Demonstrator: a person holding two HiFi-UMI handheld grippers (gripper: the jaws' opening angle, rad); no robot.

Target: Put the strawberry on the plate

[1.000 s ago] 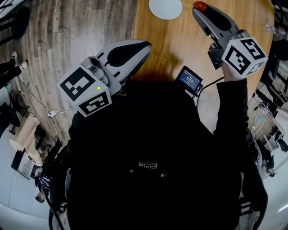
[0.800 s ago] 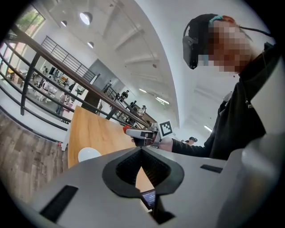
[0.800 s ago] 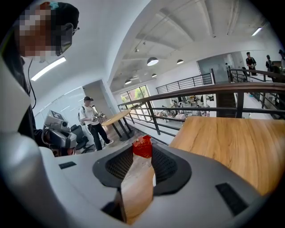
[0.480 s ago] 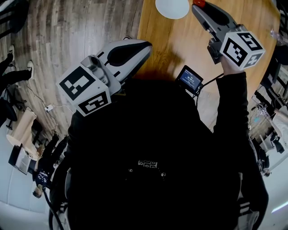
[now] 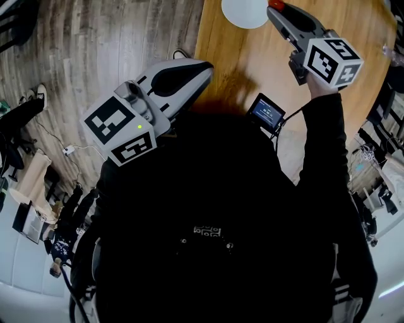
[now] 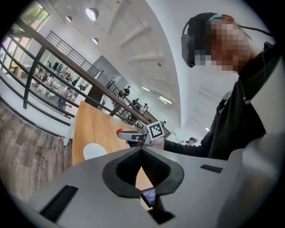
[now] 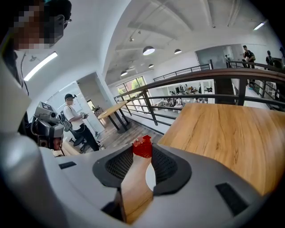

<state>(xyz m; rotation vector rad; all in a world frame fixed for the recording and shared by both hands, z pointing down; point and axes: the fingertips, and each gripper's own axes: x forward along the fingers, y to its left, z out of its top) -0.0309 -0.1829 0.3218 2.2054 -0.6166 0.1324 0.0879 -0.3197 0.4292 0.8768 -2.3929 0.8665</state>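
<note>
A red strawberry (image 5: 278,5) is pinched at the tips of my right gripper (image 5: 275,9), which hangs over the wooden table (image 5: 252,57) just right of the white plate (image 5: 245,11). In the right gripper view the strawberry (image 7: 143,147) sits between the two pads of the gripper (image 7: 142,149), and a slice of the plate (image 7: 149,176) shows below, between the jaws. My left gripper (image 5: 203,65) is held near my body at the table's left edge, shut with nothing in it. From the left gripper view (image 6: 141,149) I see the plate (image 6: 94,151) and the strawberry (image 6: 119,132).
A small device with a lit screen (image 5: 266,112) sits at the table's near edge. Wooden floor (image 5: 95,50) lies left of the table. A railing (image 7: 196,95) runs beyond the table, and a person (image 7: 73,118) stands by another table further off.
In the head view my right gripper, with the strawberry, has moved up and left, closer to the plate's right rim. The left gripper has stayed where it was.
</note>
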